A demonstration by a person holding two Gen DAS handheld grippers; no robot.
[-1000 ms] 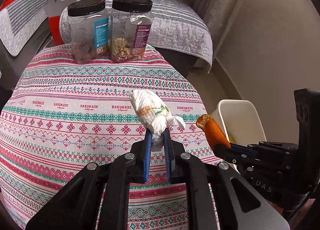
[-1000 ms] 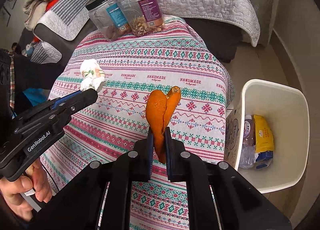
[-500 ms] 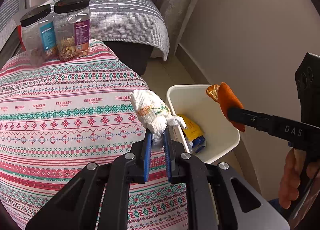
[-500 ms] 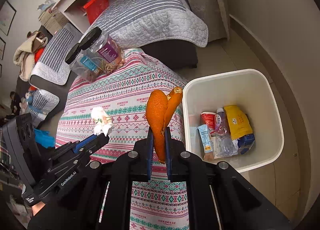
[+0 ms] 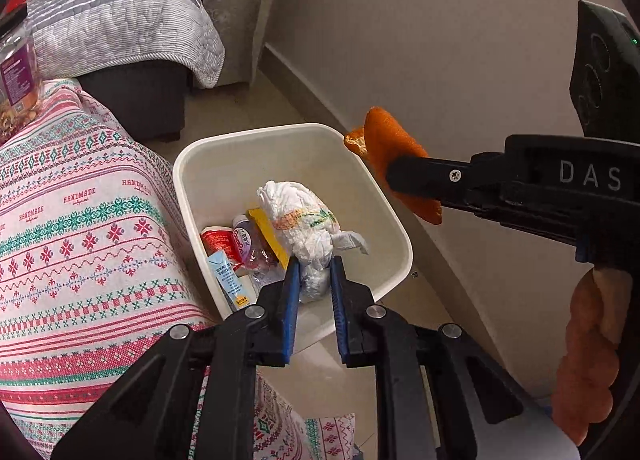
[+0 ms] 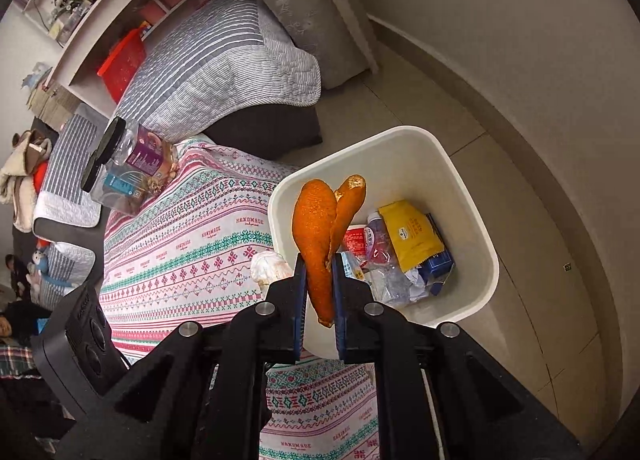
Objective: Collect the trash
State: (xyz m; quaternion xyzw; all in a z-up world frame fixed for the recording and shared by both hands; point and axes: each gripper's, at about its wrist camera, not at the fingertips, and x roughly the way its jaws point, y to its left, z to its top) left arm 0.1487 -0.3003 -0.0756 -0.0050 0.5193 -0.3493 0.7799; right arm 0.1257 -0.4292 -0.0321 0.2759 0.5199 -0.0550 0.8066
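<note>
A crumpled white tissue wad (image 5: pixel 298 211) sits between the blue pads of my left gripper (image 5: pixel 314 264), which hangs over the white trash bin (image 5: pixel 192 163). The jaws are opening, with the pads still touching the wad. In the right wrist view a curled orange peel (image 6: pixel 314 219) stands between the pads of my right gripper (image 6: pixel 320 260), above the bin's near rim (image 6: pixel 280 195). These jaws are opening too, and the peel is still caught. The left wrist view shows the peel (image 5: pixel 384 139) beyond the bin's far corner.
The bin holds a yellow packet (image 6: pixel 412 236), a small bottle (image 6: pixel 376 236) and other wrappers. A table with a patterned cloth (image 5: pixel 80 219) stands left of the bin. Two jars (image 6: pixel 136 163) sit on it. A grey-quilted bed (image 6: pixel 220 59) lies behind, a wall to the right.
Both grippers have swung from above the table to the bin, each still carrying its piece. The pads of both now stand slightly wider apart.
</note>
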